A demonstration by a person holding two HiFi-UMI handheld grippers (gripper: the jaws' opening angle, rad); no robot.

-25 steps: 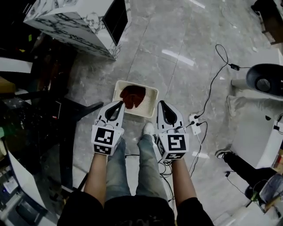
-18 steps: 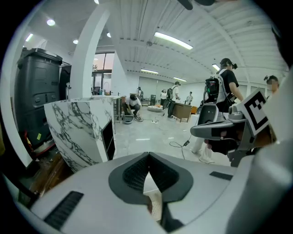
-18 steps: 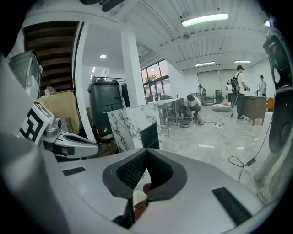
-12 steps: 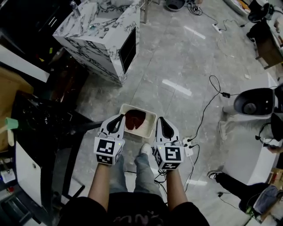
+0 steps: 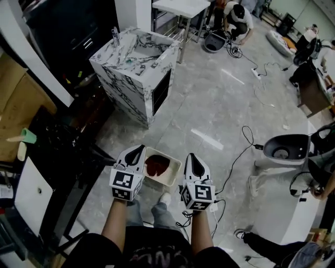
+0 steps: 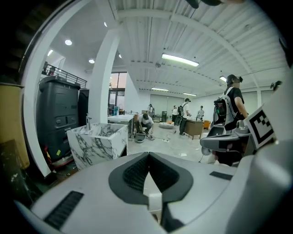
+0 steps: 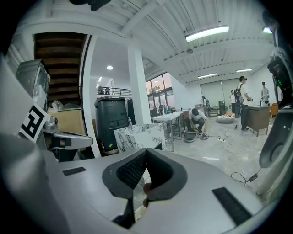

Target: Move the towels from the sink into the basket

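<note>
A white basket [image 5: 174, 176] stands on the floor just ahead of the person's feet, with a dark red towel [image 5: 156, 164] lying in it. My left gripper [image 5: 137, 151] hovers over the basket's left edge, shut and holding nothing. My right gripper [image 5: 190, 158] hangs just right of the basket, also shut and empty. The marble sink block [image 5: 137, 57] stands well ahead across the floor; its basin inside is too small to make out. It also shows in the left gripper view as the sink [image 6: 98, 144] and in the right gripper view as the sink [image 7: 139, 136].
A black rack [image 5: 57, 152] fills the left side. Cables [image 5: 246, 144] trail across the floor at right, near a grey round device [image 5: 282, 146]. A white table [image 5: 178, 8] and several people stand beyond the sink.
The head view has tilted up and pulled back: the sink block is now fully in sight, and the basket looks smaller and lower. Both grippers stay shut beside the basket.
</note>
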